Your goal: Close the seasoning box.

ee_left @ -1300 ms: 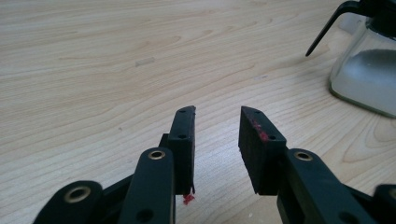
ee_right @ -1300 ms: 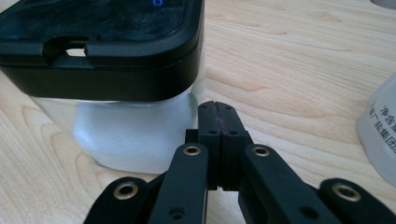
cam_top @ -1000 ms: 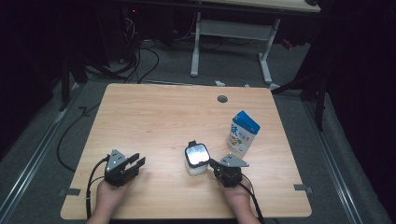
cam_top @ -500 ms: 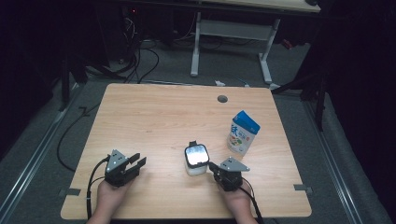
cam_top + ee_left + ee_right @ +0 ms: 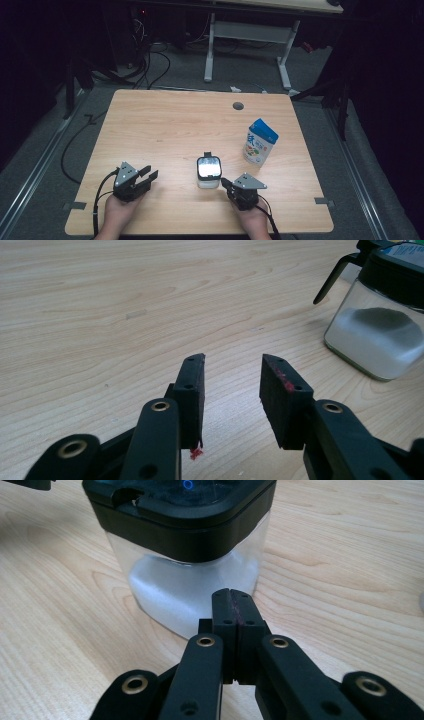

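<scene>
**Both grippers closing in on the lidded jar**

The glass jar with the black lid is standing on the tabletop, near its front edge, partly filled with white powder. The right gripper is resting just beside the jar's right side, its fingers pressed together on nothing. The left gripper is lying well to the jar's left, its fingers part open and having just been opening, with nothing between them. A blue-and-white carton is standing behind and right of the jar. This looks like the approach step; next, one gripper probably needs to spread around the jar while the other works the lid.
</scene>
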Available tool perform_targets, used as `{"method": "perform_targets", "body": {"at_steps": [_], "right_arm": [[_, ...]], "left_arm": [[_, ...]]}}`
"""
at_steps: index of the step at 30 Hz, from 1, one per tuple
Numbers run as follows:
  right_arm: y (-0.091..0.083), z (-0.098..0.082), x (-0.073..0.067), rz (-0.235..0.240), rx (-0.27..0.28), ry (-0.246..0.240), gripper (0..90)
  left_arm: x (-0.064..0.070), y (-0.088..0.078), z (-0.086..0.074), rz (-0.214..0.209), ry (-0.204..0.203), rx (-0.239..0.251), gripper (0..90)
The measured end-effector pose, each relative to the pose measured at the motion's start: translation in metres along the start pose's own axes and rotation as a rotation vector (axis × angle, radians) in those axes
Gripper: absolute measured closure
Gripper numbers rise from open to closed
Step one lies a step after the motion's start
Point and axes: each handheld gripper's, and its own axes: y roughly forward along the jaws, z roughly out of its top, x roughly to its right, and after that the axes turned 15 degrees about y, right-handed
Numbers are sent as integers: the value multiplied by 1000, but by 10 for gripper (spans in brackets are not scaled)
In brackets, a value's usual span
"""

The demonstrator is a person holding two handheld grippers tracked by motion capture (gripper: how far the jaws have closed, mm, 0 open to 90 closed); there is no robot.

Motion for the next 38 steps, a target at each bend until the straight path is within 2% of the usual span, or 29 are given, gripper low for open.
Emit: {"method": "perform_targets", "body": {"at_steps": [6, 9, 13, 18, 21, 23, 26, 28, 30, 34, 38], "right_arm": [[-2, -3, 0, 1, 0, -6, 899], [-7, -4, 5, -9, 7, 1, 897], [-18, -2, 20, -35, 26, 23, 896], [-32, -4, 41, -88, 43, 32, 887], [-44, -7, 58, -138, 65, 45, 872], [-53, -9, 68, -161, 82, 67, 853], [-62, -13, 79, -173, 103, 110, 833], [-64, -13, 81, -169, 116, 140, 812], [-63, -12, 80, -165, 120, 134, 806], [-61, -13, 77, -169, 115, 118, 782], [-61, -13, 77, -168, 117, 124, 741]], "left_arm": [[3, -2, 0, 2, 2, 5, 597], [0, -3, 1, 11, 9, 7, 584], [-7, -6, 3, 31, 8, 18, 573], [-25, -16, 4, 70, 50, 16, 537], [-43, -26, 5, 123, 66, 20, 524], [-54, -33, 7, 157, 58, 27, 517], [-62, -39, 6, 178, 43, 13, 504], [-61, -38, 6, 176, 42, 12, 503], [-58, -37, 6, 170, 40, 18, 500], [-56, -35, 2, 151, 37, -3, 501], [-55, -35, 3, 143, 43, -7, 483]]}}
